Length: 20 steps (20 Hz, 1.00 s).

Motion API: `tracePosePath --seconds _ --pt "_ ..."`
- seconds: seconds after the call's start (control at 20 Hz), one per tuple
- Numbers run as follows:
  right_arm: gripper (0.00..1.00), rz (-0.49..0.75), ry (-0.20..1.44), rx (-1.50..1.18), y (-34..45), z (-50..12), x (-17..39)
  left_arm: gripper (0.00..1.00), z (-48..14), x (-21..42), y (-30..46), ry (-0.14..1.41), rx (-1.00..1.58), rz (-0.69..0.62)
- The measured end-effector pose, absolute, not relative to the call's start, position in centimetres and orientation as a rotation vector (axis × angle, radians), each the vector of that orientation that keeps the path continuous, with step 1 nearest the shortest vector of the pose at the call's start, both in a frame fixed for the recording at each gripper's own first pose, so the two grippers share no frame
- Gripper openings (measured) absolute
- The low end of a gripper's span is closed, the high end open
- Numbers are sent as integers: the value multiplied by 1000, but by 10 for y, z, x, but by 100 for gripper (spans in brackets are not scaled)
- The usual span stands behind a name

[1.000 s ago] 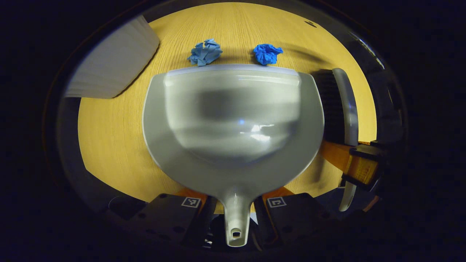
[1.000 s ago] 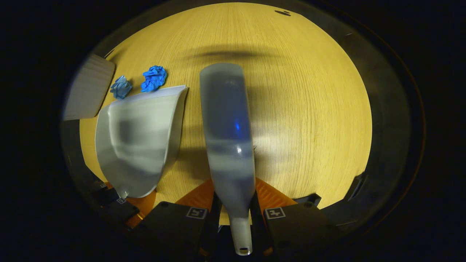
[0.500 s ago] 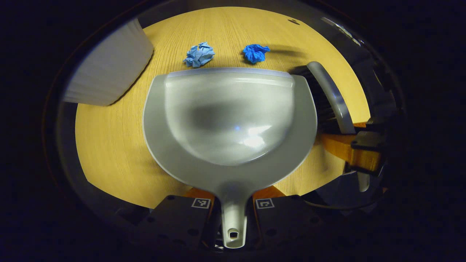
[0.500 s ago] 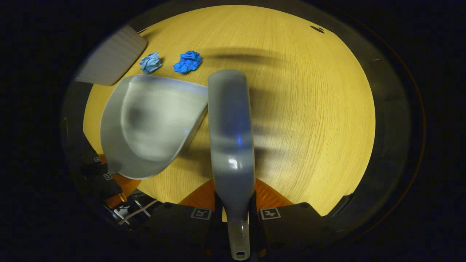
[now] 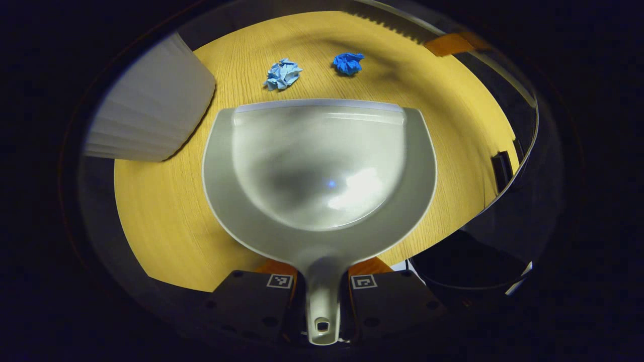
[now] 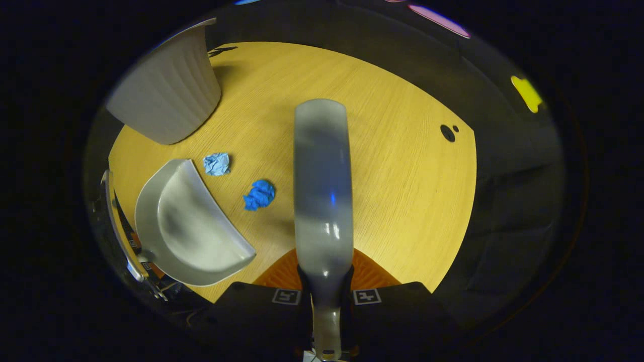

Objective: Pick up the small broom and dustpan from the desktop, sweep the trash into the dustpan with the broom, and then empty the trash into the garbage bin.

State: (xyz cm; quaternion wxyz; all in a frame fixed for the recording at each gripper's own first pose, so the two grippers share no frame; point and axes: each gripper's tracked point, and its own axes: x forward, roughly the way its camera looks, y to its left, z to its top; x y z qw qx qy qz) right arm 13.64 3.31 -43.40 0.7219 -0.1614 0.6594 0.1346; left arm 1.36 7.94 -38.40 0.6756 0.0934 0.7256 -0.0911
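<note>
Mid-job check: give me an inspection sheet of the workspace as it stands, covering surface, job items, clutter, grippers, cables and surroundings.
Surface: wooden desktop, with two small dark holes.
Job's things: dustpan held by its handle, lip toward two paper balls, light blue and dark blue, both outside the pan. Broom held by its handle. White ribbed bin stands at the desktop's edge.
Clutter: nothing seen.
Grippers: left gripper shut on the dustpan handle; right gripper shut on the broom handle.
Cables: nothing seen.
Surroundings: dark booth wall behind the desktop.
</note>
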Motion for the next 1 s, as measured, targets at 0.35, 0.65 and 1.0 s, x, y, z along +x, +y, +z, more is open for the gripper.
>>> tracePosePath --seconds 0.35,0.65,1.0 --pt "23 367 1502 -510 48 -479 155 26 -389 5 85 1630 206 -245" --pt "24 503 1577 -610 76 -498 144 26 -388 3 85 1635 223 -263" --pt "23 800 1652 -680 116 -495 107 26 -386 2 85 1659 240 -268"
